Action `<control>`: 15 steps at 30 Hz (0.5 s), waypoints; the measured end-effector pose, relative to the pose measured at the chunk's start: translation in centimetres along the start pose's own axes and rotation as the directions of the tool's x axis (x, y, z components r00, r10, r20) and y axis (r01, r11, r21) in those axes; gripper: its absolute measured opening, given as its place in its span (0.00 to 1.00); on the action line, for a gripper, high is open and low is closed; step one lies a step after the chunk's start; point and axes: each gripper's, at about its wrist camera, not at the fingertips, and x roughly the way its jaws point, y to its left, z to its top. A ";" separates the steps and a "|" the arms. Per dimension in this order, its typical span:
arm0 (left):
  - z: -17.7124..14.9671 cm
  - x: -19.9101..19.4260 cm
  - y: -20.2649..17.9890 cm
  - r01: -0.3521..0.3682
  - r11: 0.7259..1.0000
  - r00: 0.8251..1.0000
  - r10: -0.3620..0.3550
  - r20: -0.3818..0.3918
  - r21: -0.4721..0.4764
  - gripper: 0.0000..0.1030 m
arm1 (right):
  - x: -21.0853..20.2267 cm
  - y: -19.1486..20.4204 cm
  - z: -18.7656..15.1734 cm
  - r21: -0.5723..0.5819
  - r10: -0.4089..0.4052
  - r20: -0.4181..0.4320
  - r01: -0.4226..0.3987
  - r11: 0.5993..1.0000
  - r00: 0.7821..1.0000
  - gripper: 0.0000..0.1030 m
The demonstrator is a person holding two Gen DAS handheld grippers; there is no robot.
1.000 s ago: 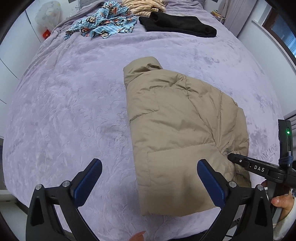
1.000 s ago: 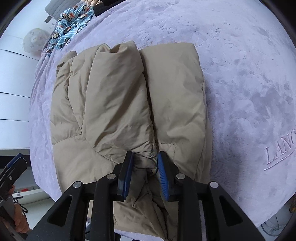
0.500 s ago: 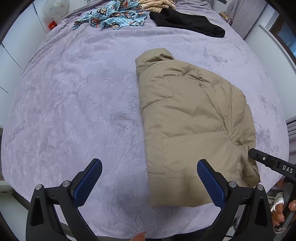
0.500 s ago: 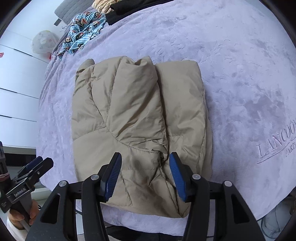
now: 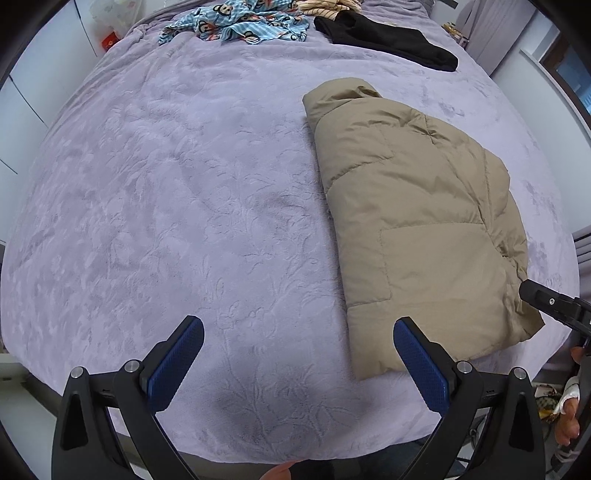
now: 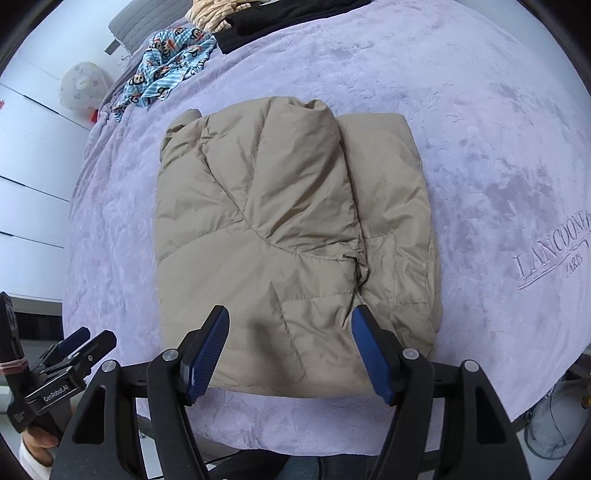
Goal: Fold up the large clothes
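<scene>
1. Nearest me, the right tool (image 6: 290, 347) hangs over the jacket's near hem, its jaws opening, blue pads clear of the cloth and holding nothing.
2. The left tool (image 5: 295, 363) stands wide open and empty above bare bedspread, left of the jacket.
3. The tan puffer jacket (image 6: 291, 229) lies on the bed (image 5: 166, 184), already folded lengthwise, a sleeve laid across the top.
4. It looks light, soft and springy; the smooth quilted shell will likely slip and puff back. I would pinch the thick hem corners, gathering all layers.
5. The bedspread is plush lilac velvet with an embossed floral pattern.
6. Farthest off lie a cartoon-print garment (image 5: 236, 27) and a black garment (image 5: 388, 42).
</scene>
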 end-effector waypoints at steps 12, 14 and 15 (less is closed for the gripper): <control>-1.0 0.0 0.6 0.025 1.000 1.000 -0.025 -0.003 0.018 1.00 | -1.2 0.1 -2.0 0.033 -0.033 0.036 0.032 0.999 0.999 0.82; -0.7 0.3 0.3 0.026 0.999 1.000 -0.026 -0.010 0.018 1.00 | -1.6 -0.3 -1.6 0.031 -0.051 0.052 0.049 0.998 0.997 0.83; -0.4 0.5 0.0 0.026 0.999 1.000 -0.026 -0.015 0.018 1.00 | -1.8 -0.5 -1.5 0.031 -0.059 0.064 0.057 0.998 0.996 0.83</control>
